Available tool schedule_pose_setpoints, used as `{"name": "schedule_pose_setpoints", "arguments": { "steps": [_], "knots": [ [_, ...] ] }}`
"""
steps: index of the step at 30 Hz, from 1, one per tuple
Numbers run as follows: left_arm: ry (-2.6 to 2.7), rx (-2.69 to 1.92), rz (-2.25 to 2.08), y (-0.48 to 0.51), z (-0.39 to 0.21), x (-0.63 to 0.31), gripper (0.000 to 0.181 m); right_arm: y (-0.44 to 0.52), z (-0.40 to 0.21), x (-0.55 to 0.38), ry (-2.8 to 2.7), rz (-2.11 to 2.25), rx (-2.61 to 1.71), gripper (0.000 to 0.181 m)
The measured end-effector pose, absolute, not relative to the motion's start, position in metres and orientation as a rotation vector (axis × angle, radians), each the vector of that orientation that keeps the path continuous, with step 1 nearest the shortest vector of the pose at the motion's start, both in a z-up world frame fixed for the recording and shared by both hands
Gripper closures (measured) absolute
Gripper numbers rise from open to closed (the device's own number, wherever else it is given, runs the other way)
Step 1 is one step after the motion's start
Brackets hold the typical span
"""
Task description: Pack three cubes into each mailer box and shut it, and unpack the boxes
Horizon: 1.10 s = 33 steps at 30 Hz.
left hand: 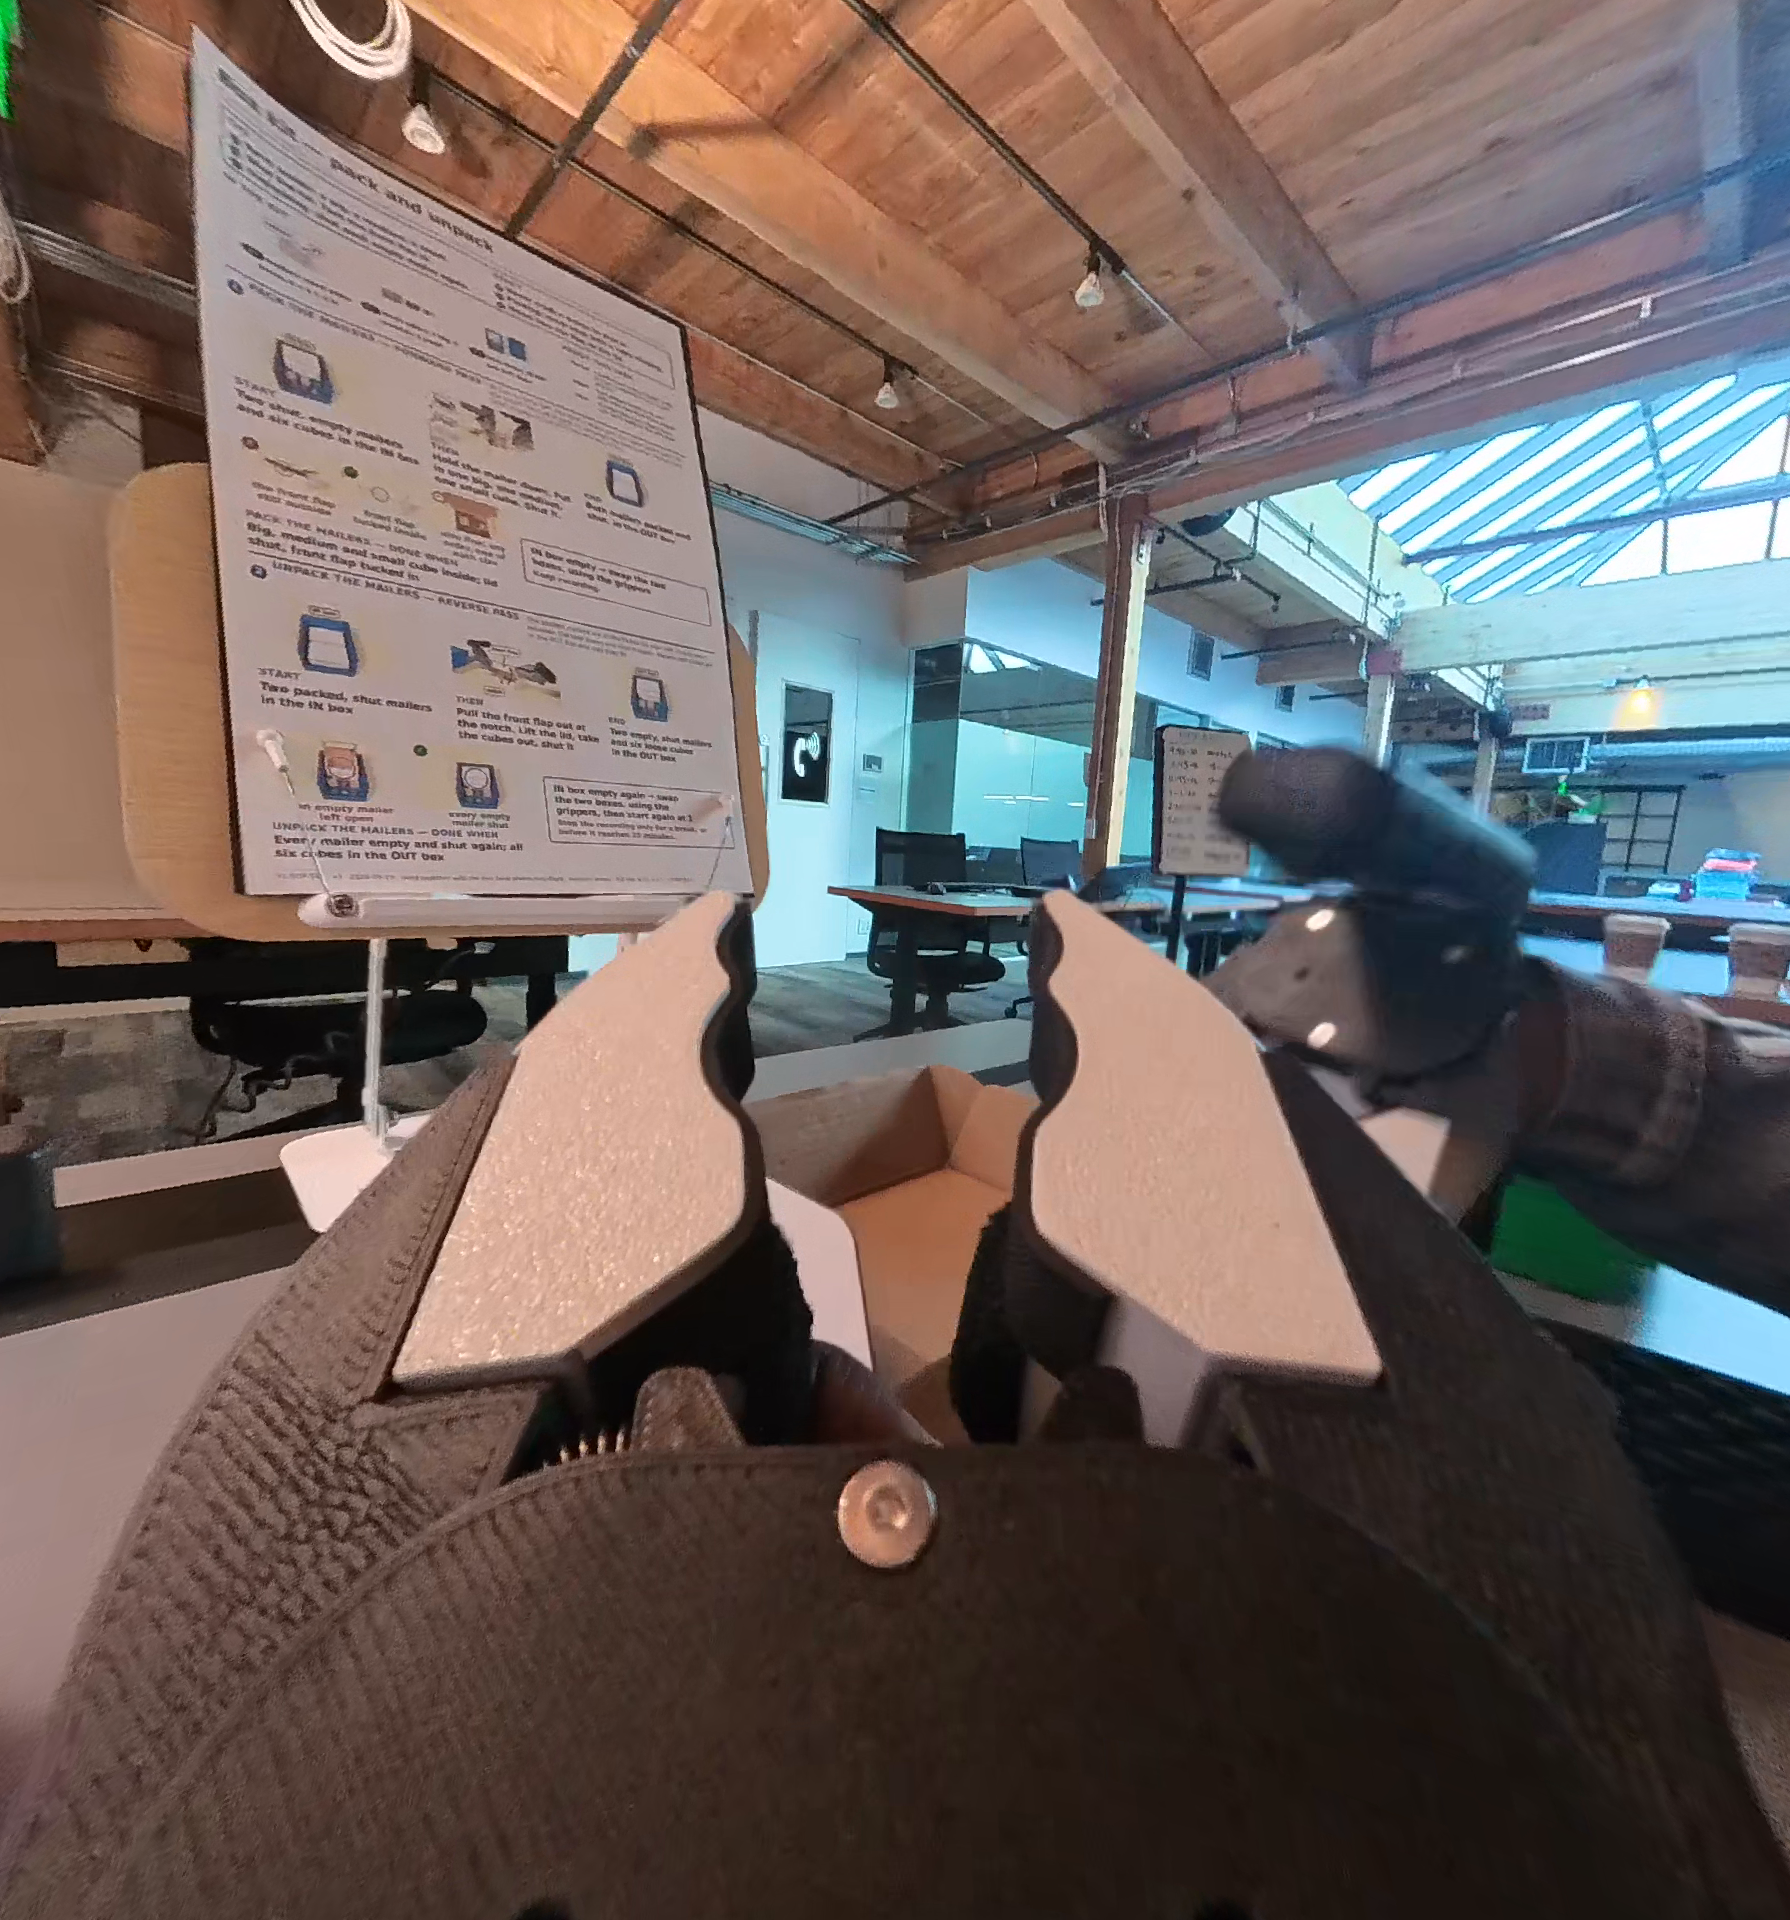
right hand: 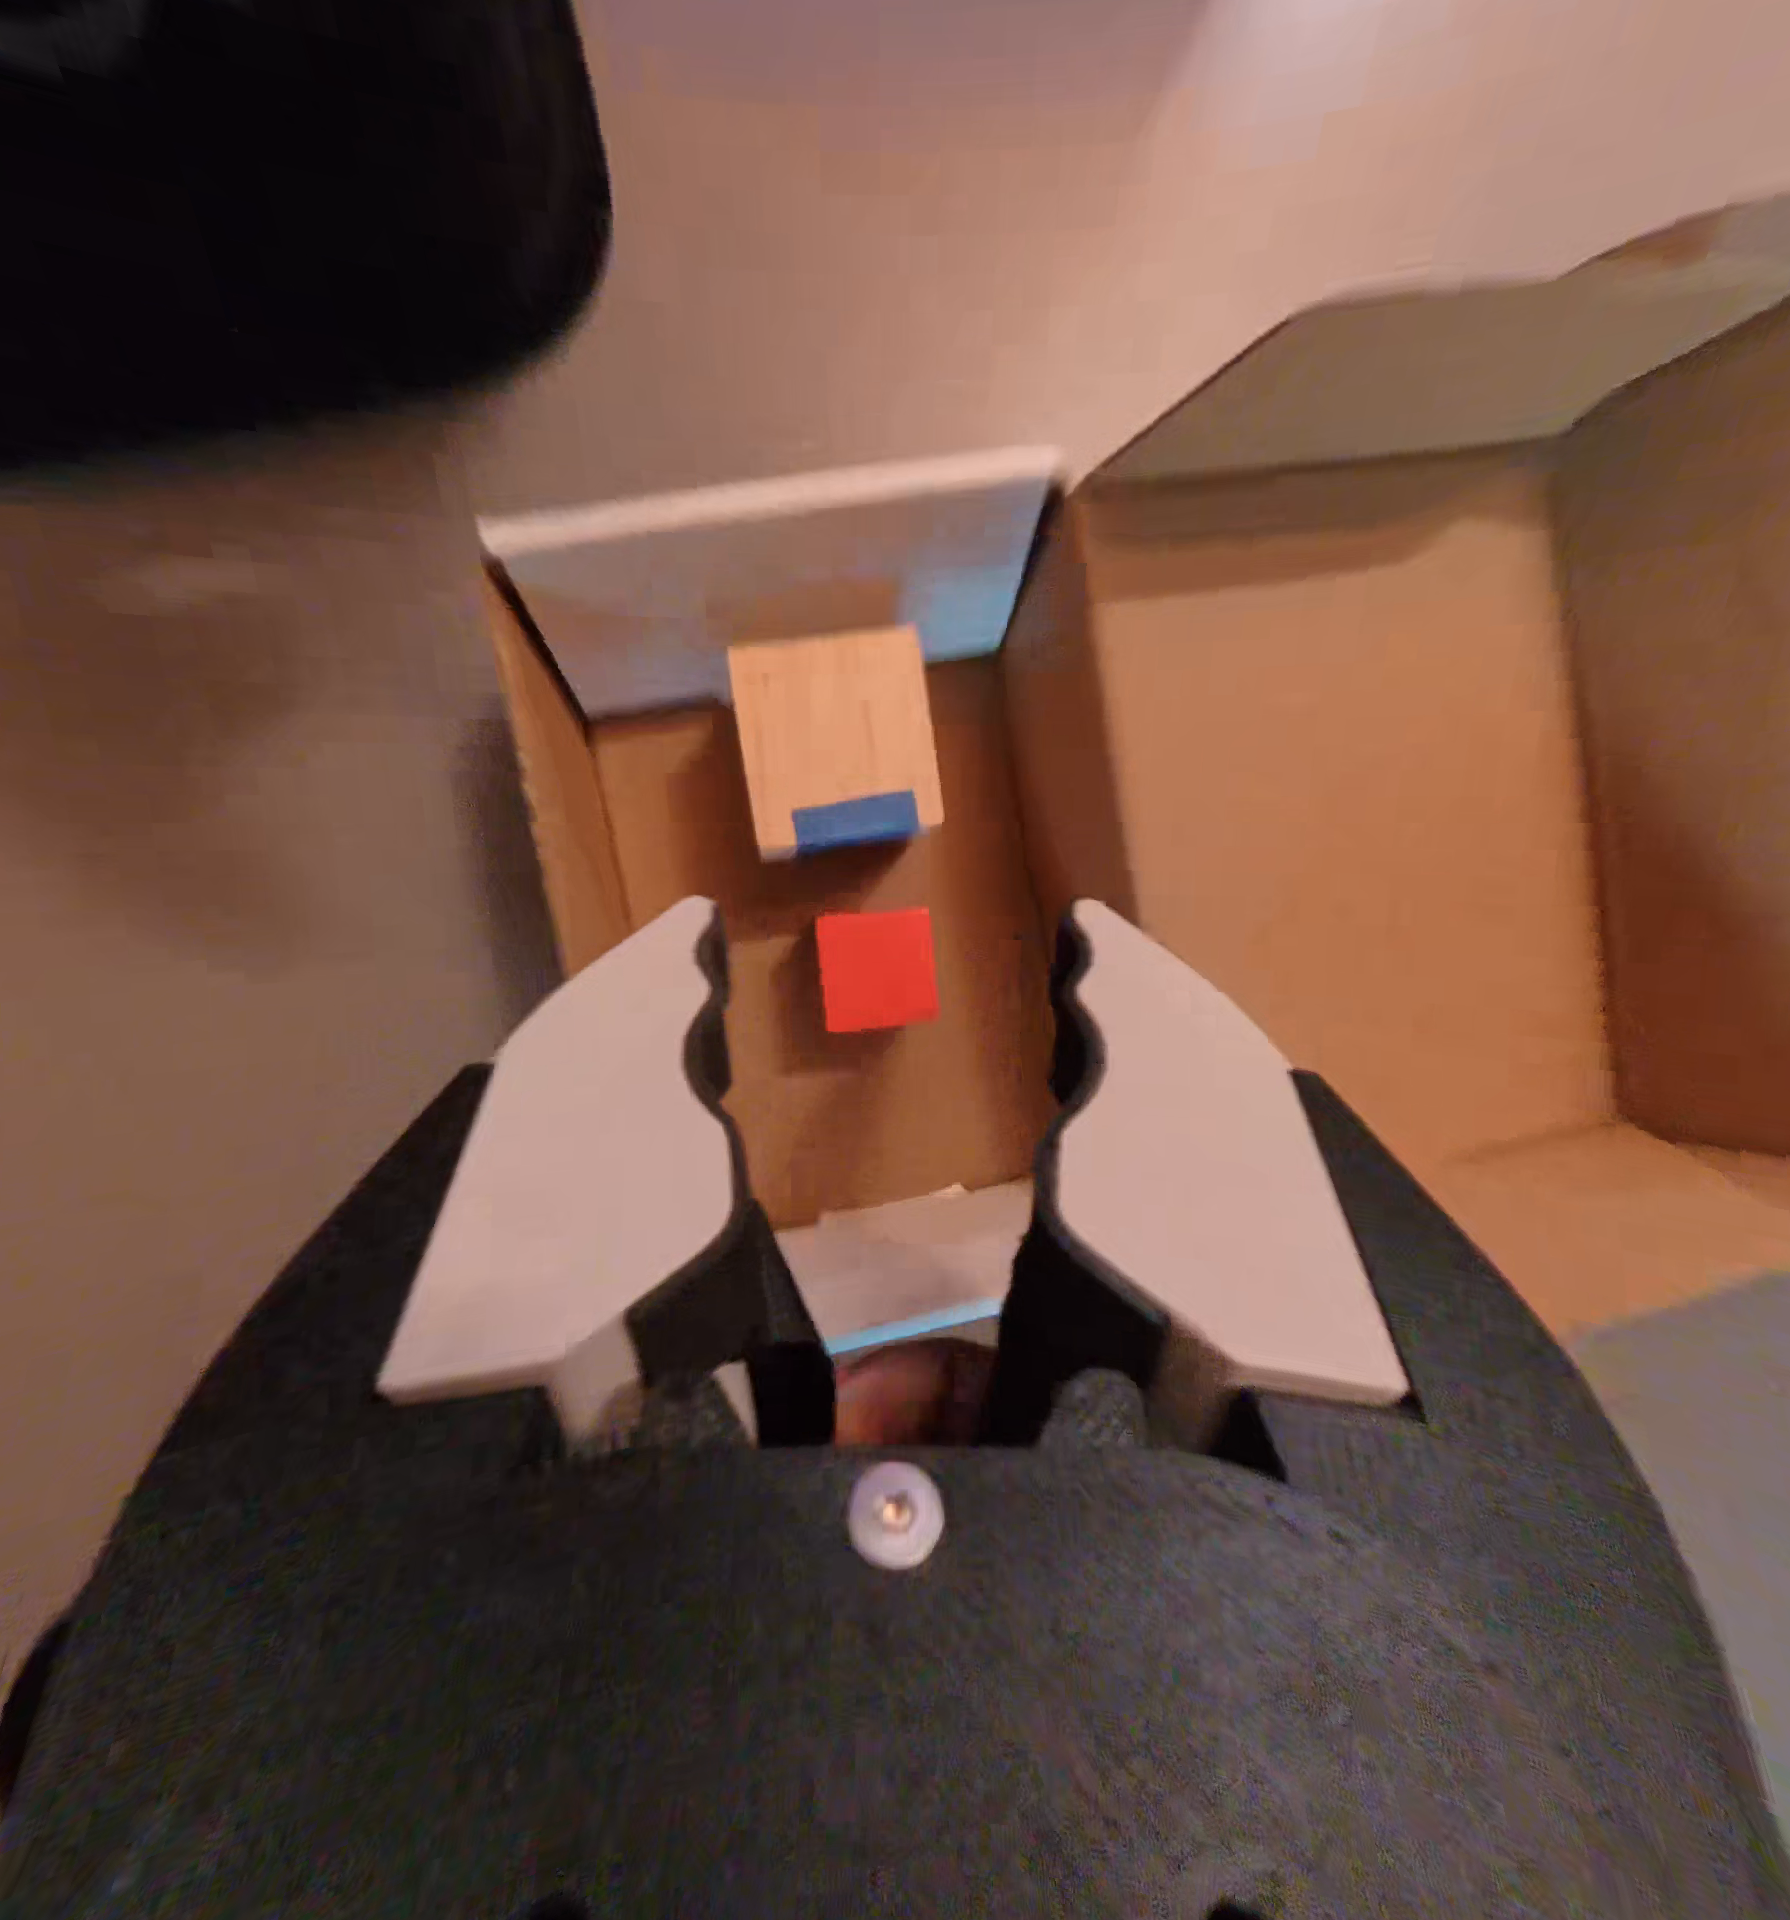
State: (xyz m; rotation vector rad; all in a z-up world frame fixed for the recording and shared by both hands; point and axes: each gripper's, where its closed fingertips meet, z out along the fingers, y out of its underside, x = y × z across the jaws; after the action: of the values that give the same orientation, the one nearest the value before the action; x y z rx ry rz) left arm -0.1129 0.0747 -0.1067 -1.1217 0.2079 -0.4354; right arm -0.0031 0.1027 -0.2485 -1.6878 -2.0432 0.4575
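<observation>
On brown cardboard, a wooden cube (right hand: 835, 740) and a red cube (right hand: 876, 969).

Looks like an open-plan office in a converted loft or warehouse. Overhead, exposed wooden ceiling (left hand: 974, 208) with track lights (left hand: 1088, 283) and a slanted skylight (left hand: 1649, 468); beyond, rows of desks (left hand: 932, 899) with black office chairs (left hand: 922, 883), glass-walled rooms (left hand: 1005, 748) and a whiteboard on a stand (left hand: 1197, 800). Nearer by, a printed instruction sheet (left hand: 455, 540) propped on a white stand.
</observation>
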Motion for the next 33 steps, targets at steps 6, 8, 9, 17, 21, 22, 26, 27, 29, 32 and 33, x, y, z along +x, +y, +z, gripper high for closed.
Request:
{"name": "schedule_pose_setpoints", "arguments": {
  "steps": [6,8,9,17,21,22,26,27,29,32,33],
  "knots": [
    [0.287,-1.168,-0.401,0.078,-0.114,-0.099,0.131,0.090,-0.197,0.026,-1.393,0.948,-1.418,0.106],
    [0.323,-1.212,-0.382,0.081,-0.121,-0.094,0.132,0.089,-0.202,0.047,-1.240,1.036,-1.338,0.104],
    [0.347,-1.240,-0.379,0.083,-0.124,-0.090,0.132,0.089,-0.195,0.057,-1.145,1.079,-1.279,0.102],
    [0.556,-1.426,-0.505,0.054,-0.121,-0.056,0.132,0.100,-0.169,0.079,-0.967,1.066,-1.186,0.109],
    [0.641,-1.445,-0.624,-0.004,-0.087,-0.074,0.132,0.096,-0.178,0.073,-1.047,0.987,-1.176,0.109],
    [0.644,-1.495,-0.594,-0.014,-0.085,-0.091,0.132,0.096,-0.178,0.073,-1.051,0.979,-1.176,0.109],
    [0.488,-1.808,-0.289,-0.031,-0.108,-0.195,0.131,0.097,-0.178,0.073,-1.039,0.967,-1.179,0.110],
    [0.417,-1.881,-0.250,-0.033,-0.119,-0.218,0.131,0.098,-0.178,0.074,-1.033,0.969,-1.182,0.110],
    [0.343,-2.044,-0.270,-0.038,-0.153,-0.246,0.131,0.099,-0.178,0.074,-1.026,0.970,-1.190,0.110],
    [0.329,-2.327,-0.318,-0.045,-0.215,-0.267,0.131,0.100,-0.179,0.073,-1.029,0.962,-1.194,0.111],
    [0.337,-2.390,-0.327,-0.046,-0.230,-0.272,0.131,0.100,-0.179,0.073,-1.031,0.959,-1.194,0.111]
  ]
}}
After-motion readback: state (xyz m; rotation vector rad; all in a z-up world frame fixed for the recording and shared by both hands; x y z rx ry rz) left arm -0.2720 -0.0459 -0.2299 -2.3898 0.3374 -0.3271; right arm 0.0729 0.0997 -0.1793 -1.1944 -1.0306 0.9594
